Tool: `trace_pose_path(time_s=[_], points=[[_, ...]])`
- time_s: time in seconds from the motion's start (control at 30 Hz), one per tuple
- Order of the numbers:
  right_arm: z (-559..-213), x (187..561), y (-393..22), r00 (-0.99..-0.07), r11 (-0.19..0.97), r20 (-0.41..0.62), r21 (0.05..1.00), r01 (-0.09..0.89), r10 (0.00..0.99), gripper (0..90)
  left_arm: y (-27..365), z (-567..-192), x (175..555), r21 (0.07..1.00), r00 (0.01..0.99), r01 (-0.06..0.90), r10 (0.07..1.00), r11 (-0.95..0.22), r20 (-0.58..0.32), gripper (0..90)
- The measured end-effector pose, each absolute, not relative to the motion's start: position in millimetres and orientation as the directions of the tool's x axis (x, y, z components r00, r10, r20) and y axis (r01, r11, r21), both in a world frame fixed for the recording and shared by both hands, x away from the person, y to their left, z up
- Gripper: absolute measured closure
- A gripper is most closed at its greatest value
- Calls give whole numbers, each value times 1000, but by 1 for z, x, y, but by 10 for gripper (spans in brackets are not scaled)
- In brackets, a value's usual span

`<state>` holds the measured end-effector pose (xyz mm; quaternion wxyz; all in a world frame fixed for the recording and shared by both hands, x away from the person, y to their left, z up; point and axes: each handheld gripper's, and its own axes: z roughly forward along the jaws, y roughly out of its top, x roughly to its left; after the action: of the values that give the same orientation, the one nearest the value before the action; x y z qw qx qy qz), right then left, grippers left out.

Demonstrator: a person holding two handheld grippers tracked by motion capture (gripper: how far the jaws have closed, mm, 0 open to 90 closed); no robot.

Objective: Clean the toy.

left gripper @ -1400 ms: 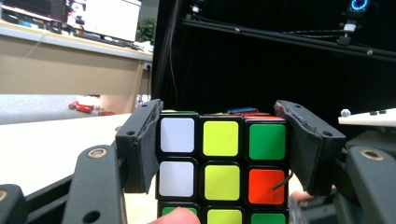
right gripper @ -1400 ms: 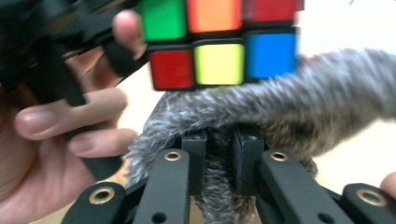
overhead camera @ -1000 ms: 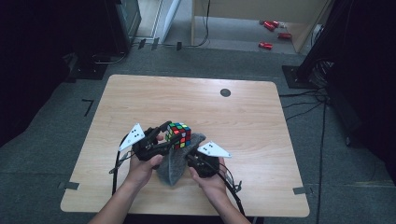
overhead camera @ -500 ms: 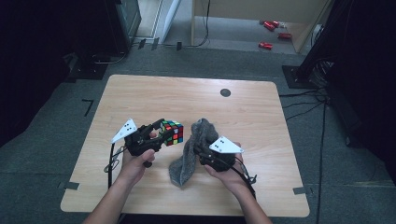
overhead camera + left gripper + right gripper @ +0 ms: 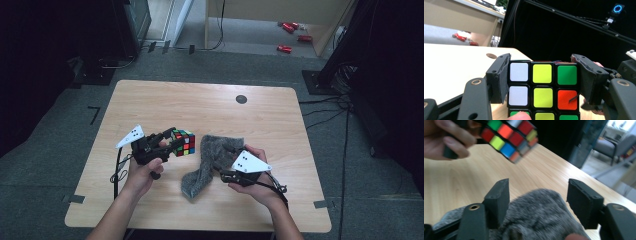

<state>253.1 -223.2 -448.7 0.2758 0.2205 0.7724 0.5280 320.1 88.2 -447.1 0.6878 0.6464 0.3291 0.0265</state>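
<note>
A pale wooden table (image 5: 210, 107) is standing on a grey carpet floor, with dark equipment at the sides of the room and some red things lying far behind it. On the near left part of the table, the left gripper (image 5: 167, 144) is holding a colour cube (image 5: 183, 142) lifted above the wood; in the left gripper view its two black jaws are pressing on the left and right sides of the cube (image 5: 543, 87), and a fingertip is touching the cube from below. Just beside the cube, to the right, a grey fuzzy cloth (image 5: 210, 162) is lying crumpled on the table. The right gripper (image 5: 225, 172) is sitting at this cloth. Its jaws have just been opening and are now standing apart, with the cloth (image 5: 536, 217) bulging between them, not squeezed.
</note>
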Motion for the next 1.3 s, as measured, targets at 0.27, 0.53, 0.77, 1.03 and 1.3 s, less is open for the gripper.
trace_pose_path(time_s=[0.27, 0.53, 0.77, 1.03, 1.3], points=[[-457, 253, -211, -781, 385, -261, 923, -29, 567, 299, 79, -448, 319, 905, 814, 418, 411, 78, -411, 361], [-466, 252, -200, -743, 426, -370, 896, -126, 558, 222, 71, -450, 318, 896, 825, 443, 376, 34, -422, 361], [-469, 248, -193, -739, 442, -411, 881, -170, 533, 205, 62, -452, 316, 890, 833, 455, 358, -9, -422, 360], [-471, 247, -189, -737, 457, -436, 868, -193, 516, 204, 53, -452, 314, 878, 832, 477, 337, -34, -440, 360], [-474, 245, -186, -721, 482, -482, 845, -232, 498, 229, 45, -453, 313, 852, 823, 519, 309, -71, -476, 360]])
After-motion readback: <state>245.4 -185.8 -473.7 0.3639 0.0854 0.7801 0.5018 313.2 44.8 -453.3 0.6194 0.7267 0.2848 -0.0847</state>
